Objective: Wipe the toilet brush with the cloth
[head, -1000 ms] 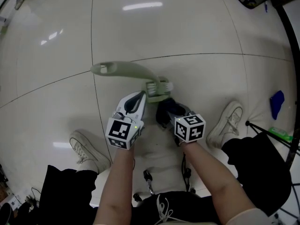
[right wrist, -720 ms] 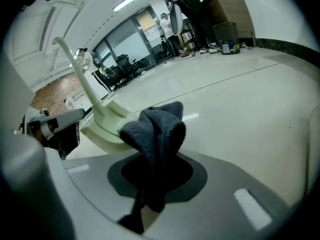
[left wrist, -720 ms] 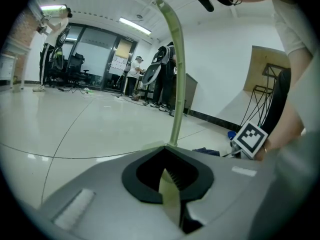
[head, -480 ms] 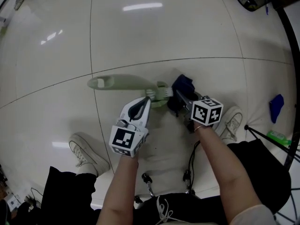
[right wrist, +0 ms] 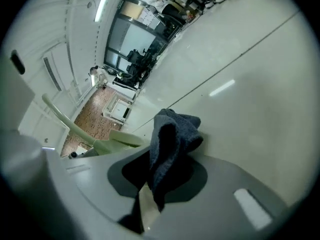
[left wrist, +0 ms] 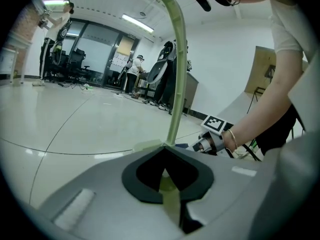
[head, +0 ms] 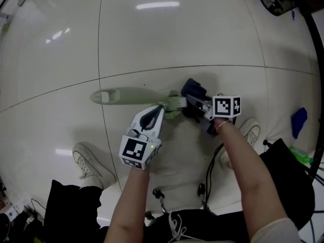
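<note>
A pale green toilet brush [head: 136, 95] is held level above the floor, its handle pointing left and its bristle head [head: 178, 103] in the middle of the head view. My left gripper [head: 160, 110] is shut on the brush next to the head. The handle [left wrist: 175, 69] rises from the jaws in the left gripper view. My right gripper [head: 195, 103] is shut on a dark blue cloth [head: 195, 91], which sits against the right side of the brush head. The cloth [right wrist: 172, 146] sticks out of the jaws in the right gripper view, with the green brush [right wrist: 107, 144] just left of it.
Glossy white floor tiles [head: 177, 34] lie all around. The person's white shoes [head: 93, 166] [head: 248, 133] stand at either side. A blue object [head: 299, 116] and a green item [head: 299, 153] lie at the right by black tripod legs [head: 316, 130]. Office chairs [left wrist: 65, 64] and people stand far off.
My right gripper has carried the cloth up and right, from below the brush head to its right side. The brush has shifted slightly left and down in the left gripper.
</note>
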The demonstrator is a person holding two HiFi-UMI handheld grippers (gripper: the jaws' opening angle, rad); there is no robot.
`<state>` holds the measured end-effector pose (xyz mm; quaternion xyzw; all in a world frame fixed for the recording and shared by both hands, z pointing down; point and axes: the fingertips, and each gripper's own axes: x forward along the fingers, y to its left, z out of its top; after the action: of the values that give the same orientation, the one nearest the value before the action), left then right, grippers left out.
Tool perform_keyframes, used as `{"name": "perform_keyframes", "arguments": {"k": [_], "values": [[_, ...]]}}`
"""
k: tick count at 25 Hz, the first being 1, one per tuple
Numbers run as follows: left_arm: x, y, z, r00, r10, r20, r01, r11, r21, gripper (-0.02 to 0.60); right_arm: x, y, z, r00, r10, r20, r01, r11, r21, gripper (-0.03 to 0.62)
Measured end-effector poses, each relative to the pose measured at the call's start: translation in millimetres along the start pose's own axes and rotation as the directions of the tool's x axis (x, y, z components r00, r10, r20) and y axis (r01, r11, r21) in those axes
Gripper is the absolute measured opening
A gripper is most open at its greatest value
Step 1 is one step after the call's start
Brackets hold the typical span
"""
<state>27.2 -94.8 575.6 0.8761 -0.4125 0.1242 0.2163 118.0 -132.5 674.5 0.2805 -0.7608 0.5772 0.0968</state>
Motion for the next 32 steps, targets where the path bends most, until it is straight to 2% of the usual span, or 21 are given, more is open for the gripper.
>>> {"name": "perform_keyframes", "arguments": {"k": [4, 8, 10, 13, 15, 16, 17, 19, 21, 23, 25, 28, 30, 32], "values": [[0, 1, 1, 1.0, 0.012, 0.011, -0.012, 1.0, -0.001, 0.006, -8, 3, -21, 0.999, 0.038, 0.013, -0.039, 0.996, 0.079, 0.063], [-1, 2, -1, 1.0, 0.019, 0.015, -0.019, 1.0, -0.014, 0.006, -21, -2, -44, 0.997, -0.01, 0.082, -0.009, 0.972, 0.235, 0.063], [-1, 2, -2, 1.0, 0.023, 0.017, -0.023, 1.0, -0.015, 0.006, -22, 4, -54, 0.988, 0.035, 0.152, -0.081, 0.949, 0.304, 0.063], [0, 4, -3, 0.999, 0.034, 0.027, -0.033, 0.999, -0.023, 0.006, -20, 12, -75, 0.966, 0.106, 0.235, -0.203, 0.877, 0.436, 0.063], [1, 4, -3, 0.999, 0.039, 0.022, -0.038, 0.999, -0.03, 0.006, -24, 10, -86, 0.964, 0.087, 0.25, -0.205, 0.842, 0.5, 0.063], [1, 4, -3, 0.999, 0.042, 0.019, -0.042, 0.998, -0.037, 0.006, -28, 8, -87, 0.966, 0.059, 0.252, -0.182, 0.846, 0.501, 0.063], [1, 4, -2, 0.999, 0.048, 0.018, -0.047, 0.998, -0.046, 0.006, -34, 5, -84, 0.968, 0.023, 0.248, -0.144, 0.865, 0.481, 0.063], [-1, 6, -1, 0.998, 0.062, 0.024, -0.061, 0.996, -0.066, 0.006, -46, -2, -65, 0.97, -0.057, 0.236, -0.037, 0.926, 0.376, 0.063], [-1, 7, 0, 0.997, 0.076, 0.033, -0.073, 0.994, -0.08, 0.006, -56, -3, -34, 0.964, -0.122, 0.235, 0.074, 0.976, 0.203, 0.063], [-1, 6, 1, 0.996, 0.084, 0.037, -0.081, 0.993, -0.08, 0.006, -61, 5, 3, 0.958, -0.141, 0.251, 0.141, 0.99, 0.016, 0.063], [-1, 6, 1, 0.996, 0.088, 0.032, -0.085, 0.993, -0.079, 0.006, -55, 24, 37, 0.963, -0.093, 0.255, 0.127, 0.984, -0.123, 0.063], [0, 5, 0, 0.996, 0.082, 0.022, -0.08, 0.994, -0.075, 0.006, -34, 61, 77, 0.974, 0.024, 0.224, 0.032, 0.97, -0.241, 0.063], [1, 4, 0, 0.997, 0.076, 0.015, -0.074, 0.994, -0.076, 0.006, -15, 82, 93, 0.982, 0.081, 0.17, -0.025, 0.95, -0.31, 0.064], [2, 3, -1, 0.998, 0.068, 0.01, -0.067, 0.995, -0.078, 0.006, 8, 98, 98, 0.99, 0.12, 0.075, -0.083, 0.919, -0.386, 0.063]]}}
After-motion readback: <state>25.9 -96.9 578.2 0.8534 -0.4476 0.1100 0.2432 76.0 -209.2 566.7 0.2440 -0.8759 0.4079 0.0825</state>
